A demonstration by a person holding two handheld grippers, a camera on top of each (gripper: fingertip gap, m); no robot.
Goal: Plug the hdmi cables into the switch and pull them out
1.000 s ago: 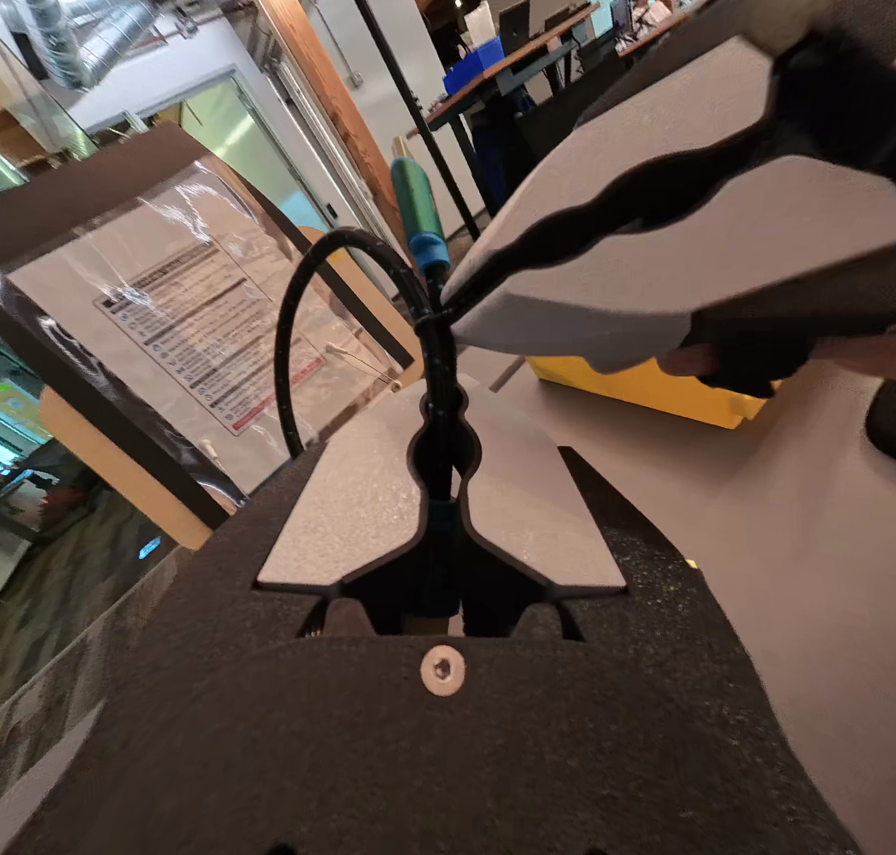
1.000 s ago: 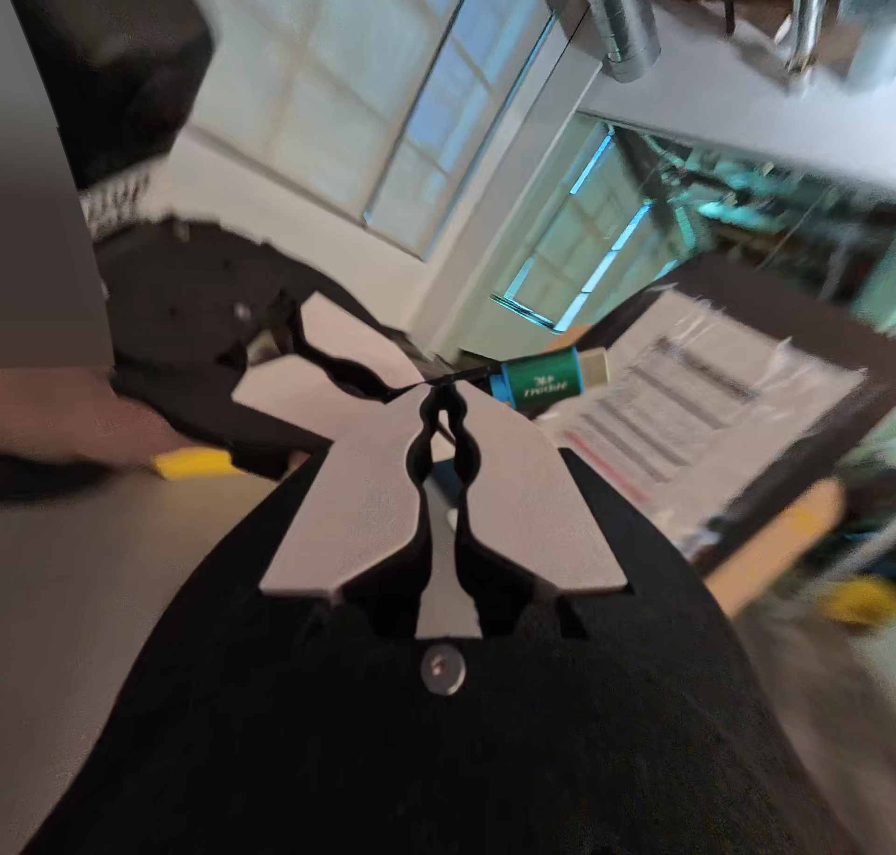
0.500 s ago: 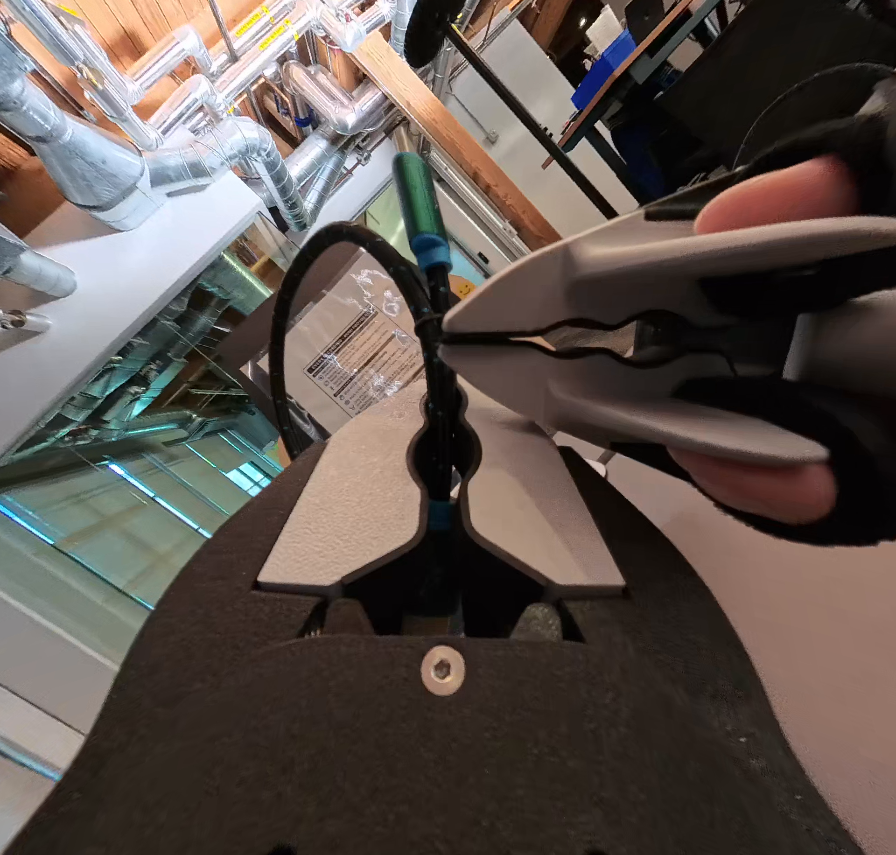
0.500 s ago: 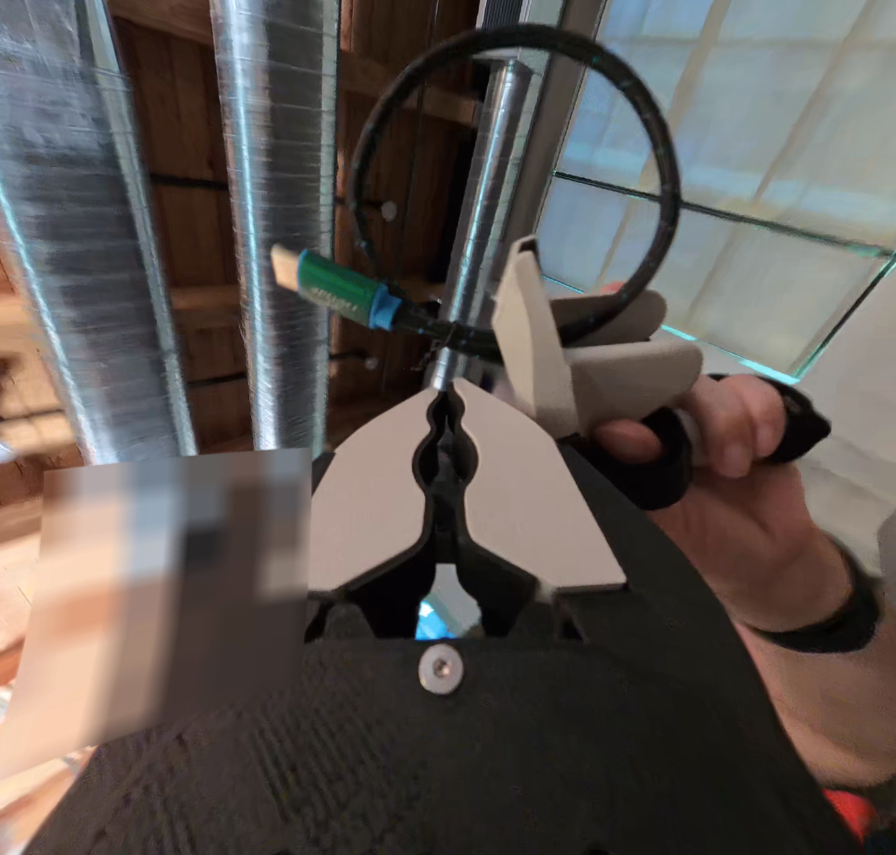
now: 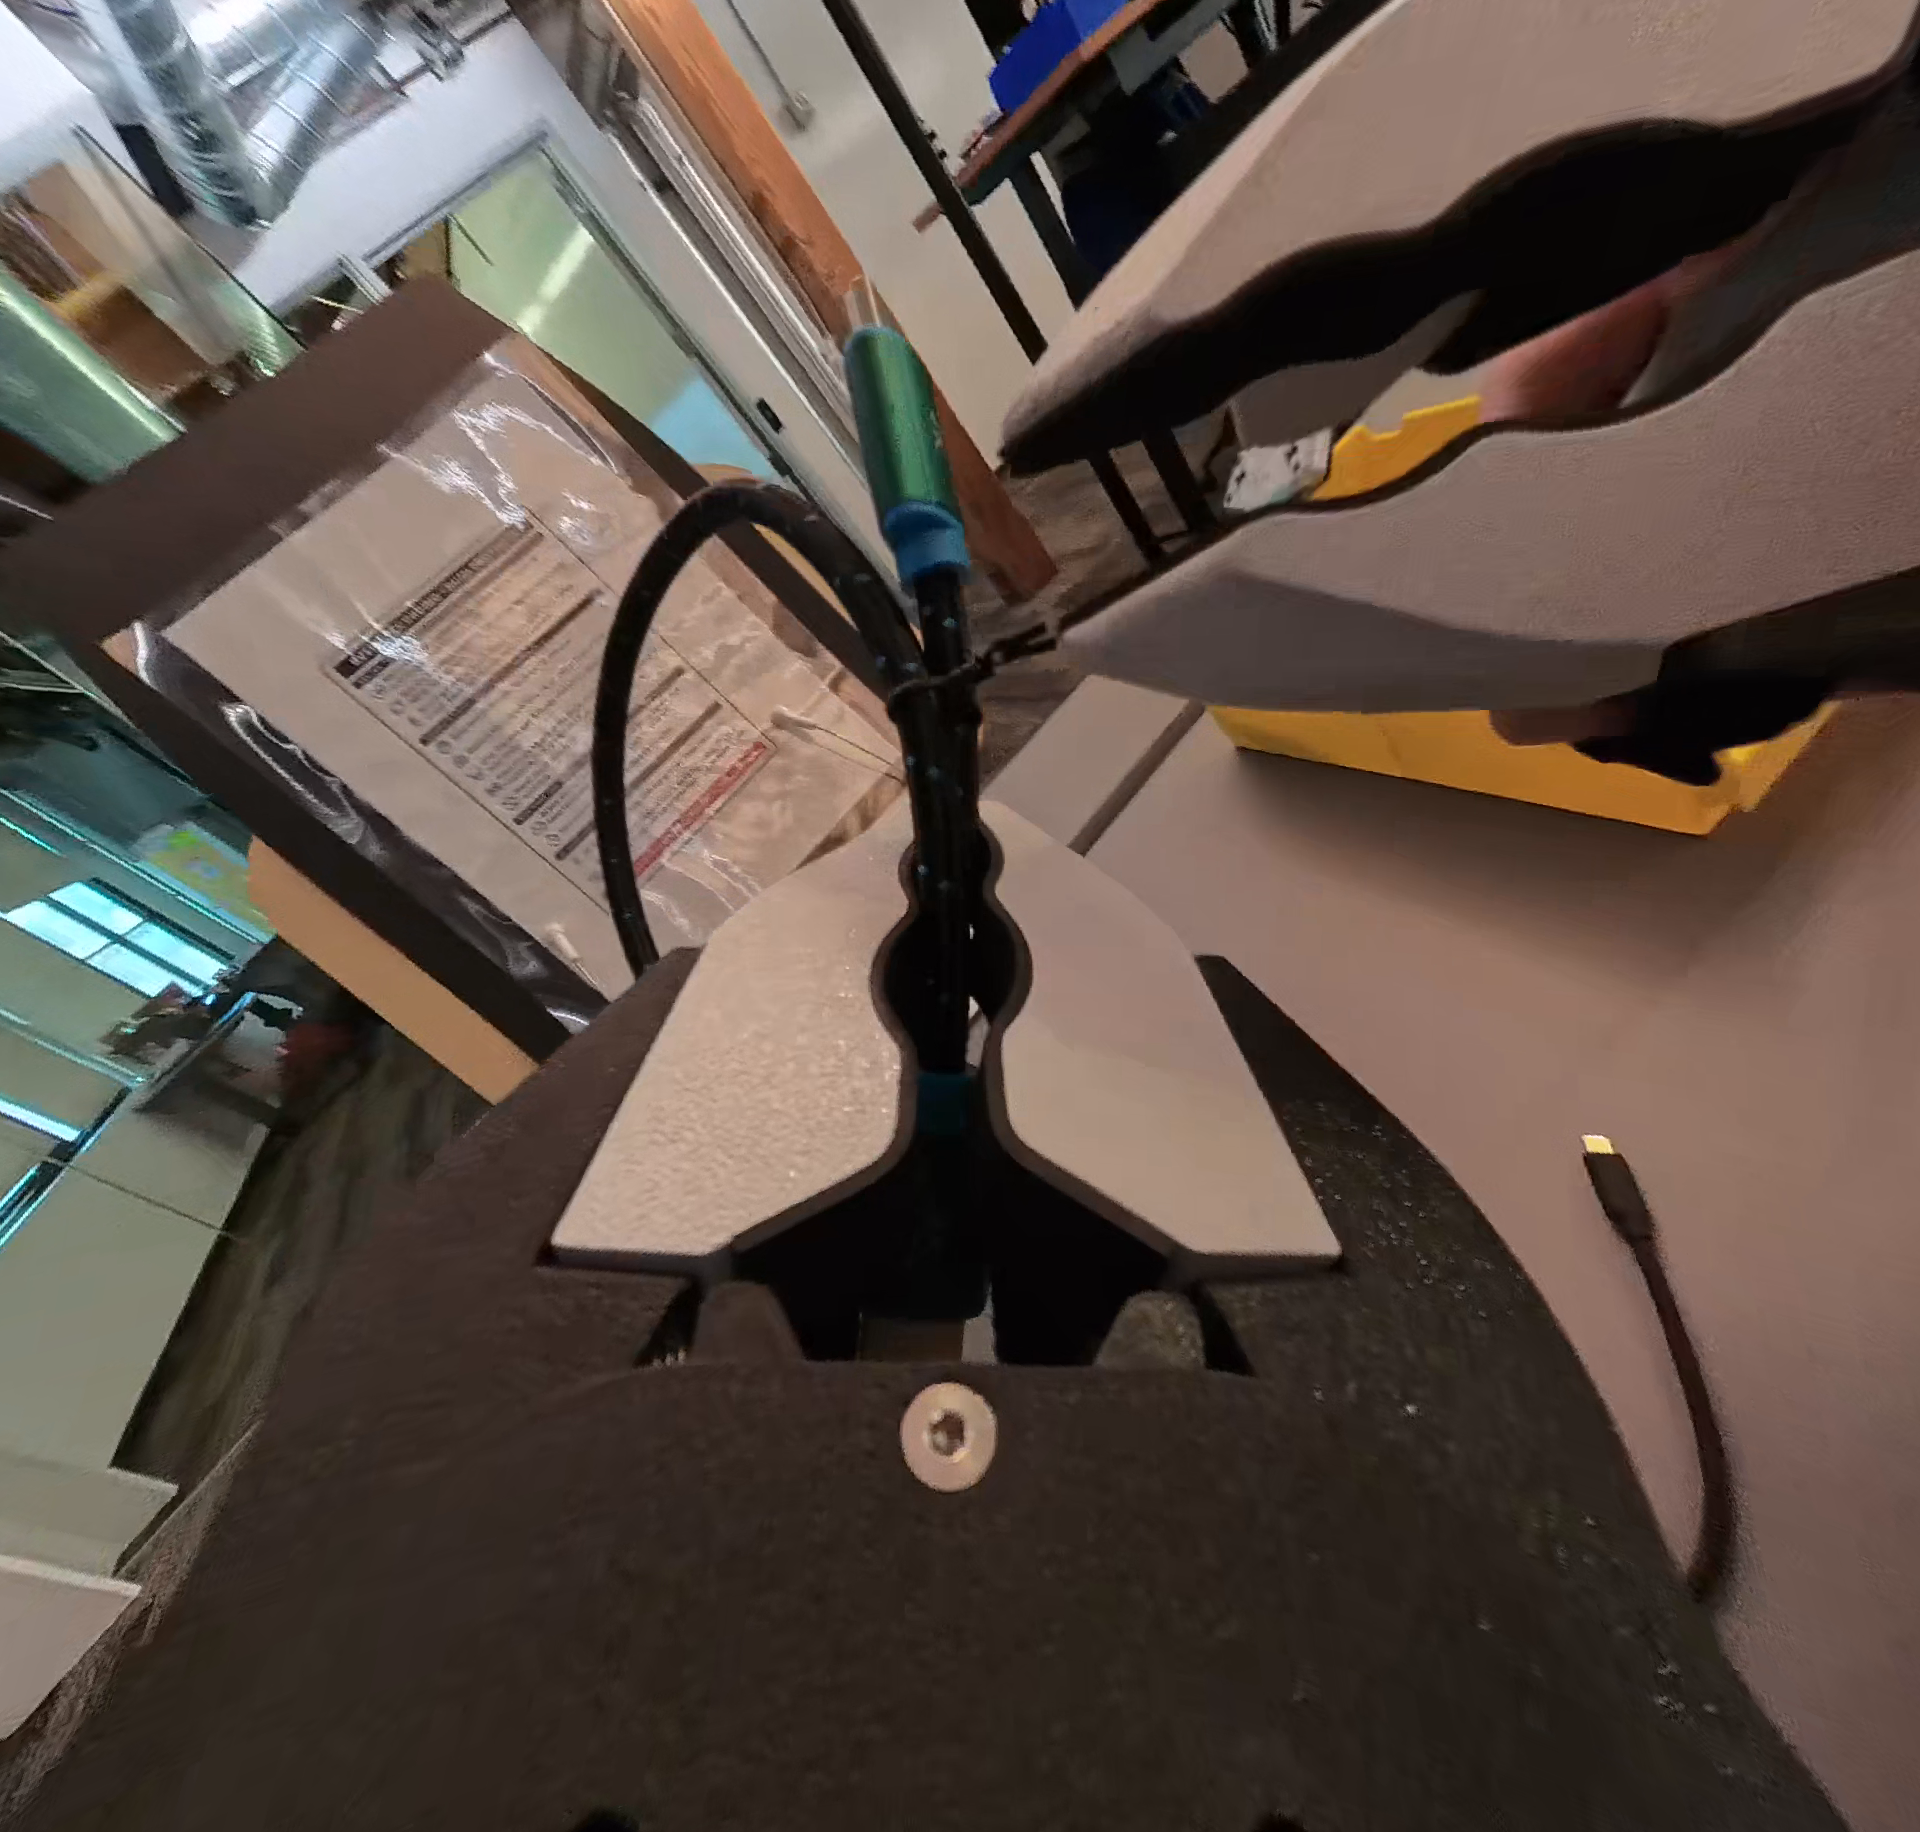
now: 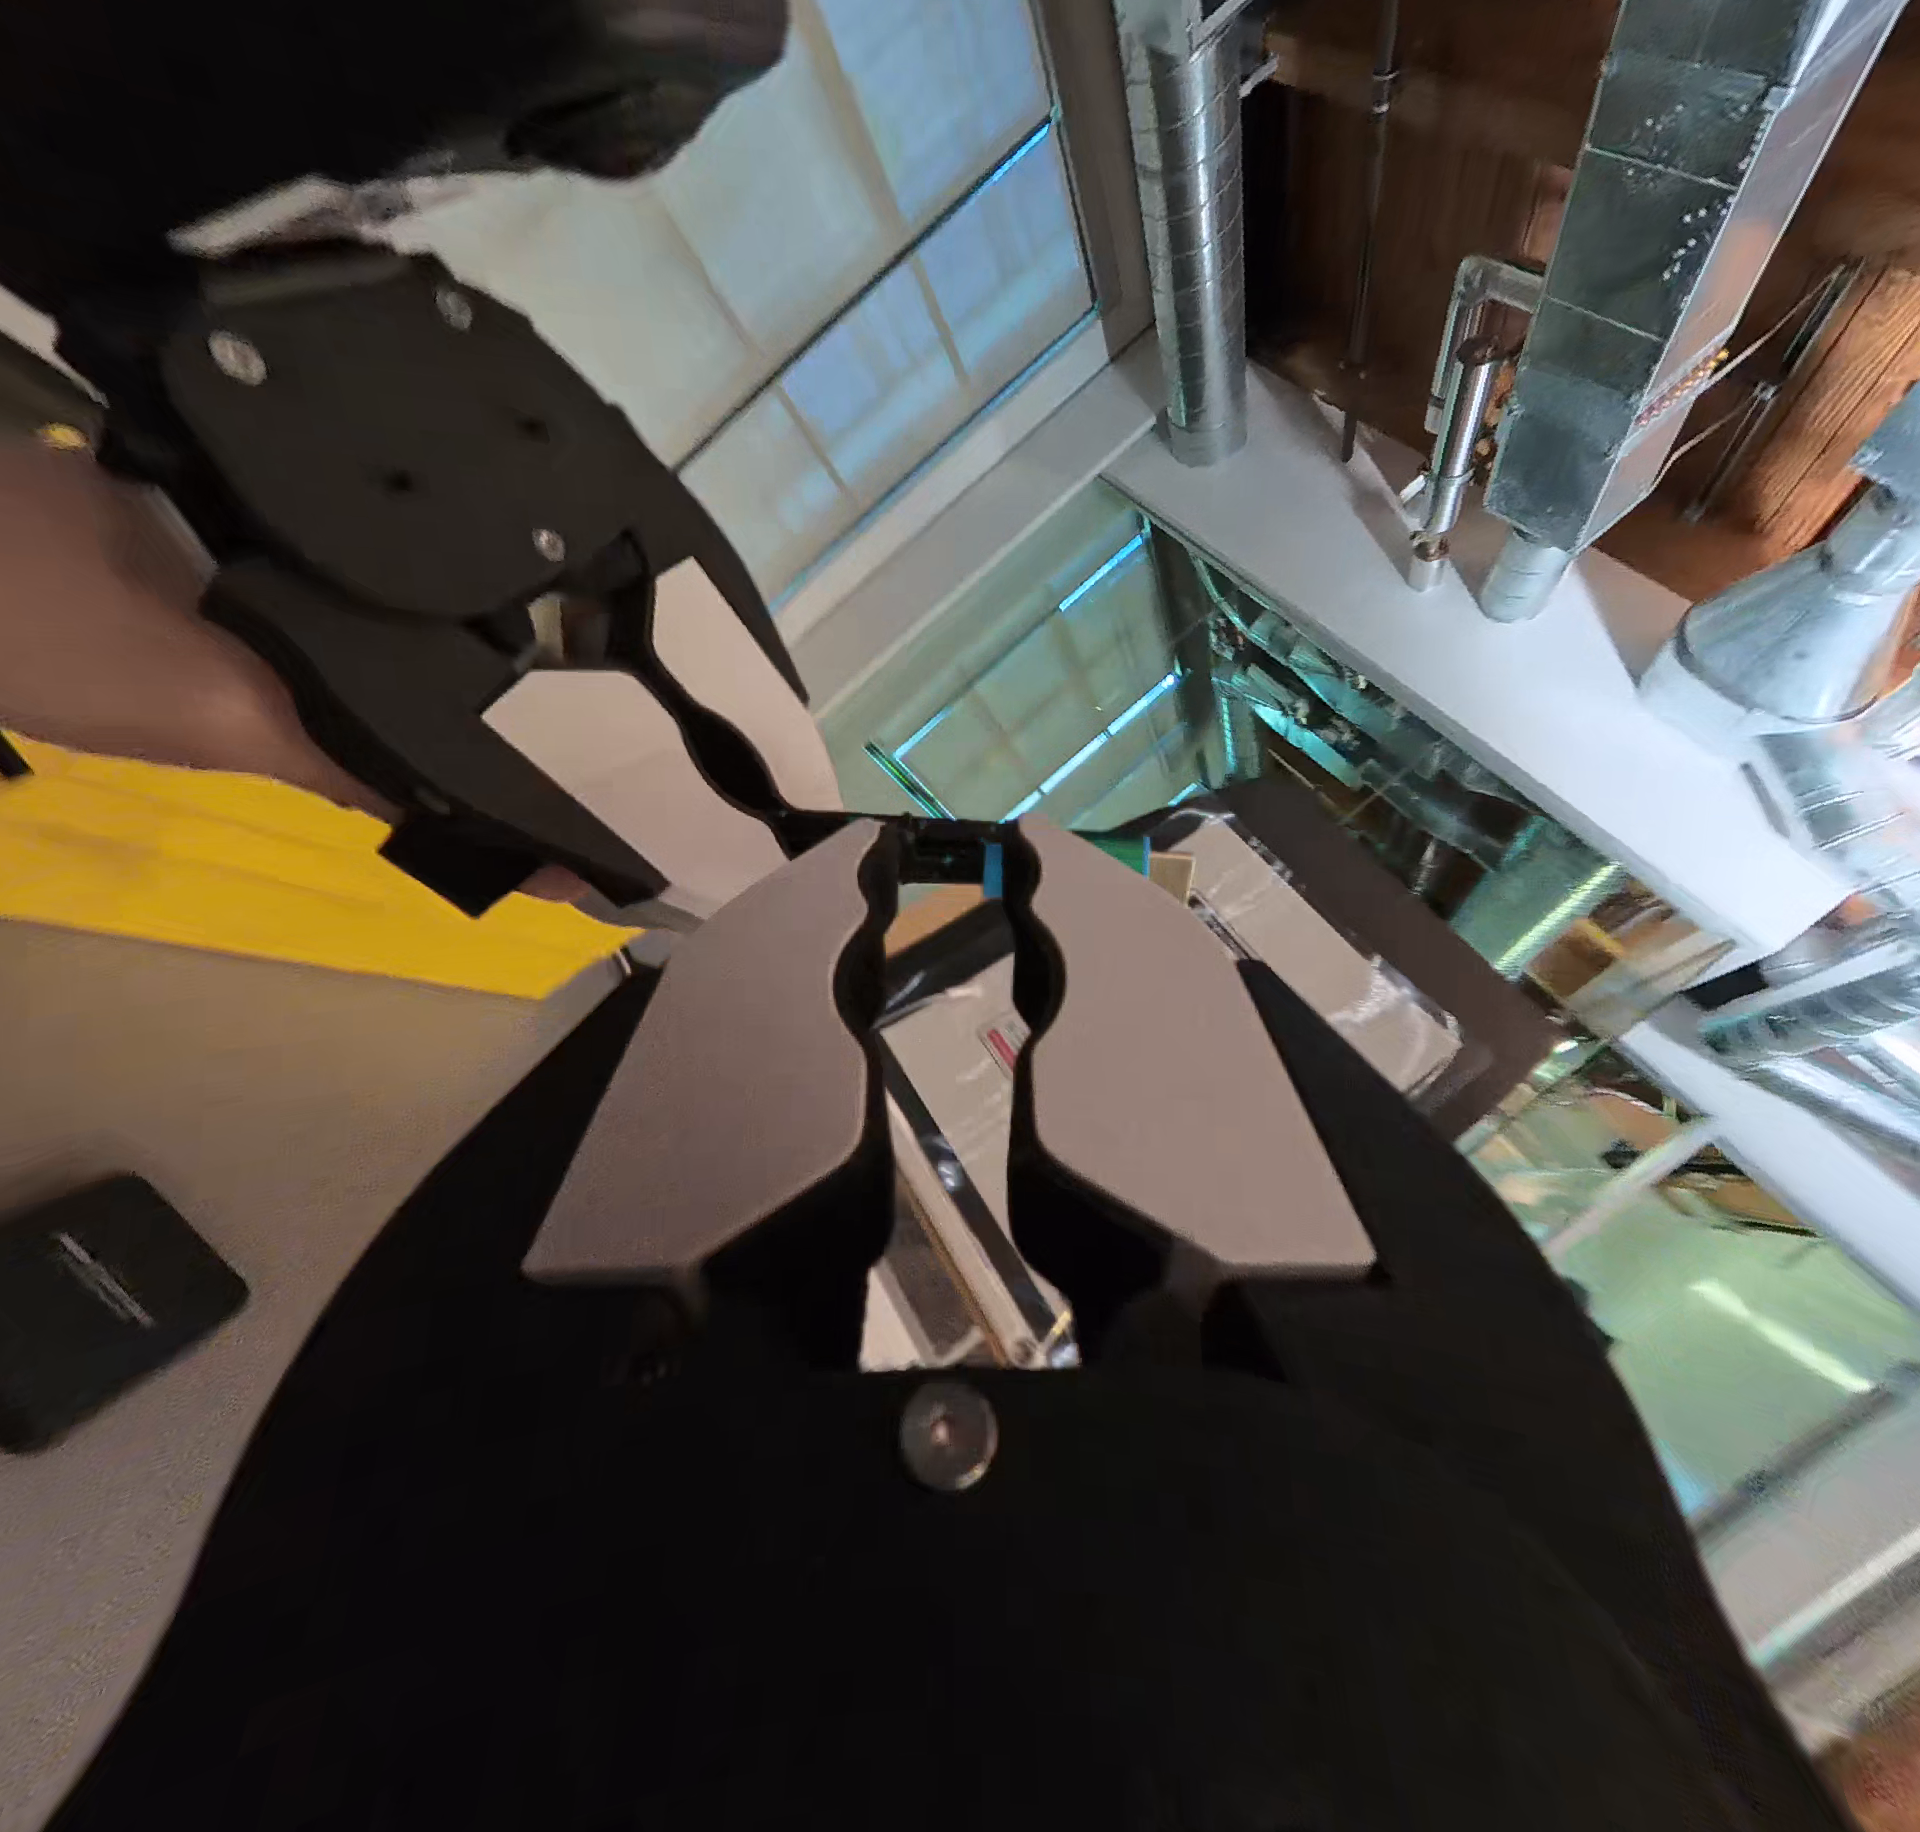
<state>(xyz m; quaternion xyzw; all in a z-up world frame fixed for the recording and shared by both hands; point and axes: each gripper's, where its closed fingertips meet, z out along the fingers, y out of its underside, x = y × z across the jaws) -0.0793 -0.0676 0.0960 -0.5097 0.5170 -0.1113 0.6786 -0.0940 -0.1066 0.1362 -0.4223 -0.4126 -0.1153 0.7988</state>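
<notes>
Left gripper (image 5: 943,847): fingers closed on the black braided HDMI cable (image 5: 940,743), which runs up between them and loops back on the left.
Plug (image 5: 902,432): green metal shell with a blue collar, pointing up and away, free in the air above the left fingers.
Cable tie (image 5: 971,670): thin black band round the doubled cable, its tail reaching toward the right gripper's tips.
Right gripper (image 6: 940,863): fingers narrowly apart, tips set either side of the cable just below the blue collar; no firm grip is visible.
Switch (image 6: 104,1304): probably the flat black box lying on the grey table (image 5: 1455,951), well apart from the plug.
Second cable (image 5: 1652,1335): thin, dark, lying loose on the table.
Yellow bin (image 5: 1507,754): behind the right gripper.
Risk: closing on the tie instead of the cable could slip or twist the plug; the tied loop may limit reach to the switch.
Writing: a printed sheet (image 5: 551,702) under clear film stands behind; faint marks on the plug and switch are unreadable.
</notes>
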